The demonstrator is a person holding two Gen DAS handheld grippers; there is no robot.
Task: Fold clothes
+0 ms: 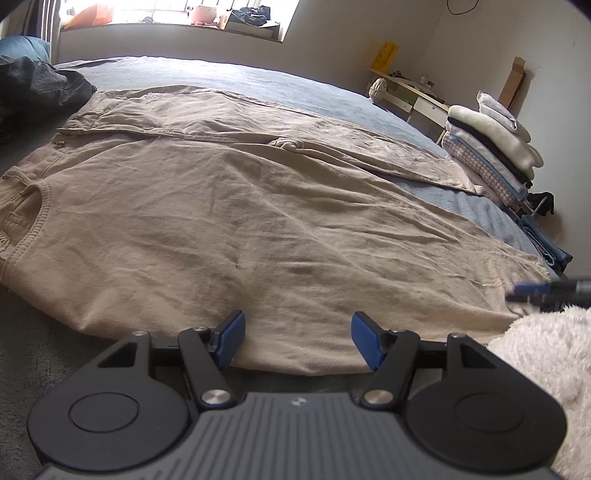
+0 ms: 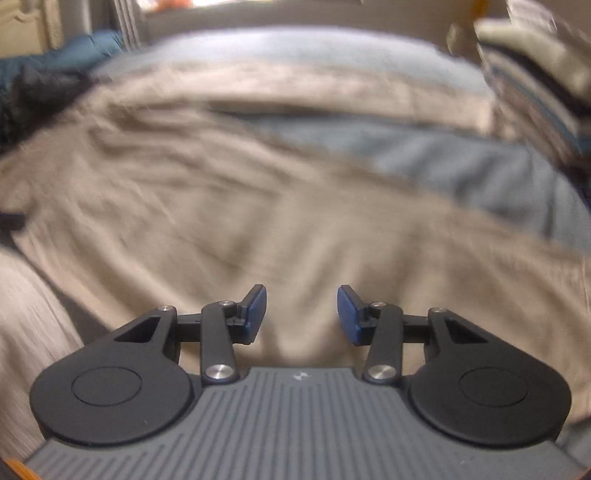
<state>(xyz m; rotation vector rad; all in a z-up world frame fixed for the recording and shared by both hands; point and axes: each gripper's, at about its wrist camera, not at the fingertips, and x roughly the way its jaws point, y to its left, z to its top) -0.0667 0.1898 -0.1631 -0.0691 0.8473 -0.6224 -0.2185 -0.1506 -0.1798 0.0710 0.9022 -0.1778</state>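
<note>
Lying flat, beige trousers (image 1: 229, 206) run waist-left to hems-right (legs splayed); both grippers' fingers (image 1: 232, 343) released.

A bright window (image 1: 177, 14) is seen at twelve o'clock, a white desk (image 1: 417, 99) at two, against pale walls (image 1: 480, 37).

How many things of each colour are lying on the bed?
Beige: 1, the big wrinkled beige cotton trousers spread flat on the blue bedsheet.
Dark grey: 1, the crumpled dark grey garment at the far left.
Fluffy white: 1, the fluffy white fabric at the near right.
Mixed colours: 1, the folded stack of white, black and checked clothes.
Total: 4
</note>
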